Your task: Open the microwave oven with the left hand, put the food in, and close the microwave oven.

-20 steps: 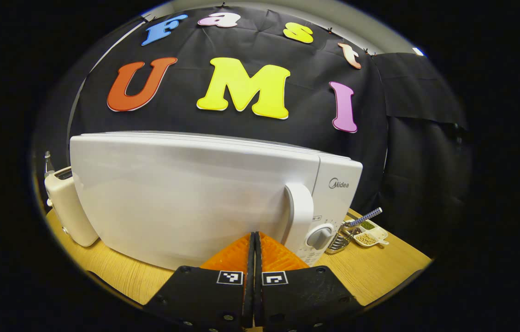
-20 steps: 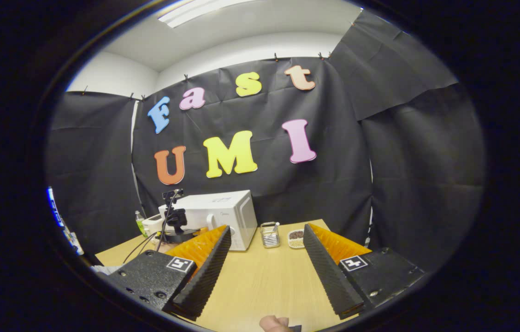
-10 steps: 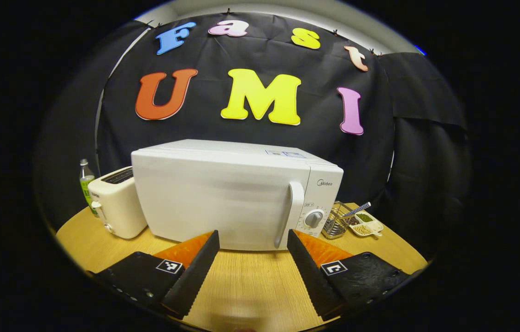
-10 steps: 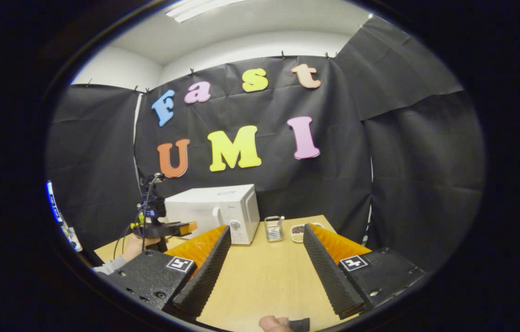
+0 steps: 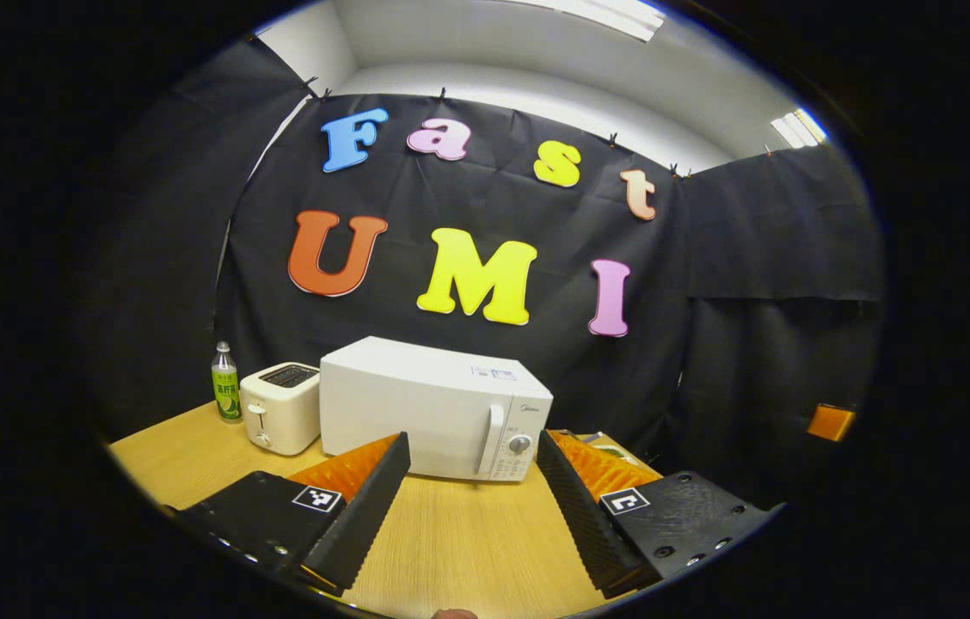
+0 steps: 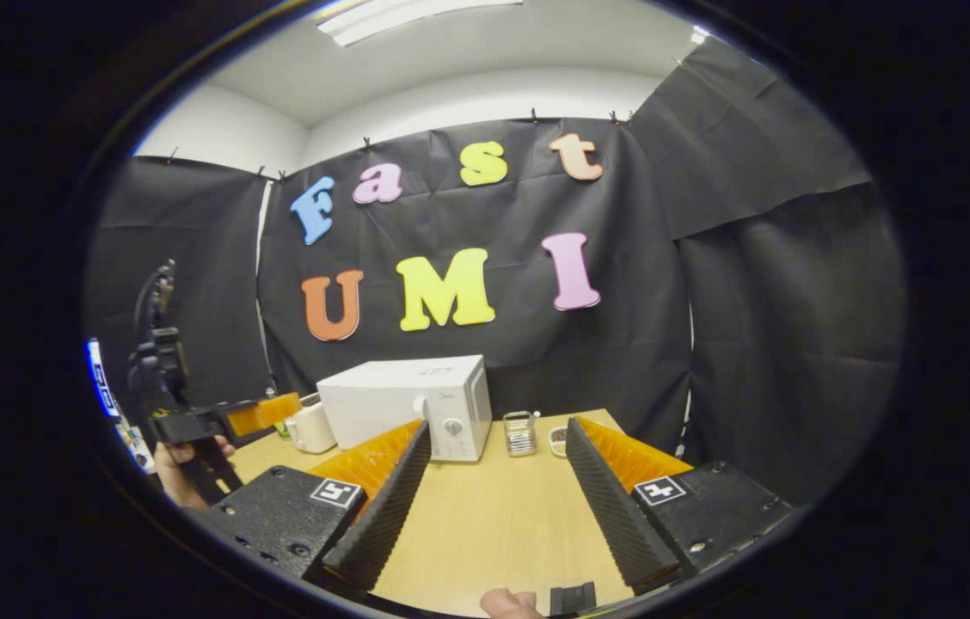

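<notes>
Microwave oven (image 5: 429, 408) is seen shut at the far side of the wooden table (image 5: 468, 550), door handle (image 5: 494, 438) beside the dial; no food can be made out on the bare tabletop, so the task is judged either finished or not yet begun, which cannot be told. Left gripper (image 5: 472, 494) is held well back with fingers spread wide and empty; right gripper (image 6: 498, 494) likewise parted and empty; any next move would call for the handle to be reached. Toaster (image 5: 280, 419) and bottle (image 5: 225, 395) are noted beside the oven; utensil rack (image 6: 521, 432) and small dish (image 6: 557, 440) on its other side.
</notes>
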Demonstrator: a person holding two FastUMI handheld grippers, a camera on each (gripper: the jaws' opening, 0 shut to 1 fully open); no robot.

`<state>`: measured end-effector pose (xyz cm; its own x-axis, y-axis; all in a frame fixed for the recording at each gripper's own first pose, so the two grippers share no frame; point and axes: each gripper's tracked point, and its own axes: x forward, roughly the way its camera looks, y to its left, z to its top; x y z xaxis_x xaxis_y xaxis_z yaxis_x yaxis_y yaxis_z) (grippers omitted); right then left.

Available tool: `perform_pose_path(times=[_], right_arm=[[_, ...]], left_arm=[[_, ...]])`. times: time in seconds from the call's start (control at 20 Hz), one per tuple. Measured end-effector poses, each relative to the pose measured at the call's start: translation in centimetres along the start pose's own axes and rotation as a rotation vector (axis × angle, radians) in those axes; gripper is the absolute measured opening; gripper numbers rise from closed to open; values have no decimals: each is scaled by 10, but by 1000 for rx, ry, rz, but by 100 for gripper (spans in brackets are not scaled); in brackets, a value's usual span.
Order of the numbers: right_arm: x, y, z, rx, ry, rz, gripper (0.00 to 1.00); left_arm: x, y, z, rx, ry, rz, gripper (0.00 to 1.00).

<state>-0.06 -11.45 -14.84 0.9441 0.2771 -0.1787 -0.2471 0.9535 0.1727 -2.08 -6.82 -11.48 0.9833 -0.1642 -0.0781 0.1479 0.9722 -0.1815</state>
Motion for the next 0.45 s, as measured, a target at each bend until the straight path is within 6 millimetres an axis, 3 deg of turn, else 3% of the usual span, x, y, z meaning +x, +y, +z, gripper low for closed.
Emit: perform_pose_path(times=[0.2,0.25,0.3,0.35,0.4,0.45], right_arm=[[-15,13,15,3,-32,6,91],[-17,19,18,3,-39,11,100],[-19,21,22,3,-46,14,91],[-20,21,23,2,-52,13,100],[-22,22,26,2,-60,11,91],[-24,25,28,3,-69,12,91]], left_arm=[[-57,-11,38,63,-51,33,93],[-67,-16,45,74,-63,38,93],[-78,-20,52,84,-79,42,93],[-87,-26,56,97,-88,37,93],[-95,-31,57,110,-93,34,93],[-100,-34,57,118,-94,29,93]])
